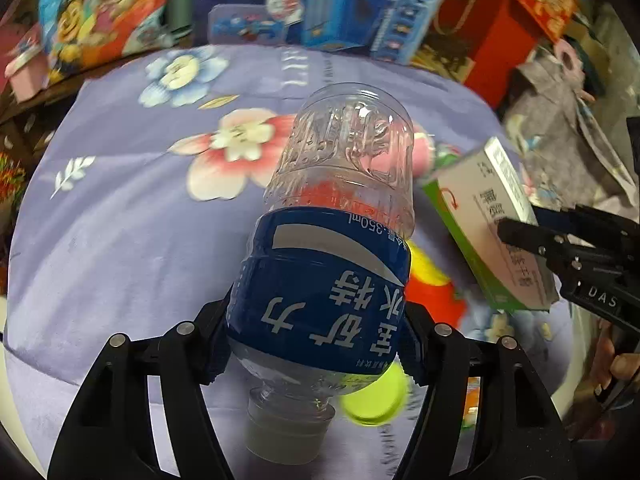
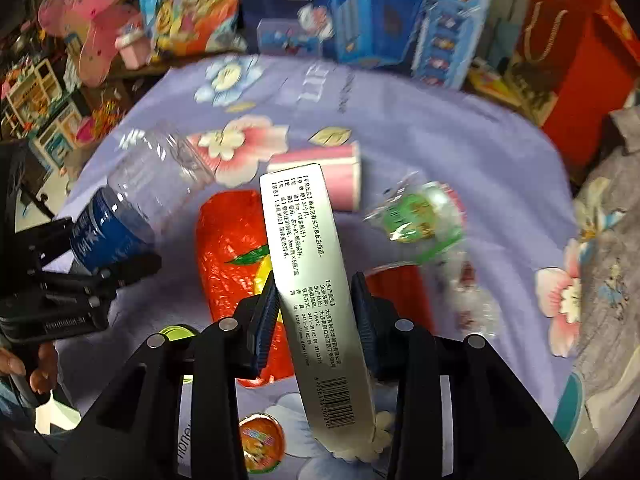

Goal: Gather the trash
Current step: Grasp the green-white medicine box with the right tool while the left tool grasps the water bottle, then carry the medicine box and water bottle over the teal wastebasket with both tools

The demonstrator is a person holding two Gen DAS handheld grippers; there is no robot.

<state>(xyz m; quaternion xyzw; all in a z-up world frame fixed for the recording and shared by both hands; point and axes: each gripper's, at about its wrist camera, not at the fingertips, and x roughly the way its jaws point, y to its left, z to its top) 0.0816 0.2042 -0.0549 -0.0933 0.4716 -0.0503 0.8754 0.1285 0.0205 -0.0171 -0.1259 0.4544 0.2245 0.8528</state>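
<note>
Gripping a clear empty bottle with blue label and white cap in left gripper jaws, and clamping a white, green-edged printed carton in right gripper jaws, both hanging above the floral lilac cloth among wrappers

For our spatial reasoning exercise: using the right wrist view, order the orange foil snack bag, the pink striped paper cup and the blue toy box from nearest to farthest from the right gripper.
1. Orange foil snack bag: on the cloth just left of the right gripper.
2. Pink striped paper cup: lying on its side farther up the cloth.
3. Blue toy box: beyond the cloth's far edge.
</note>
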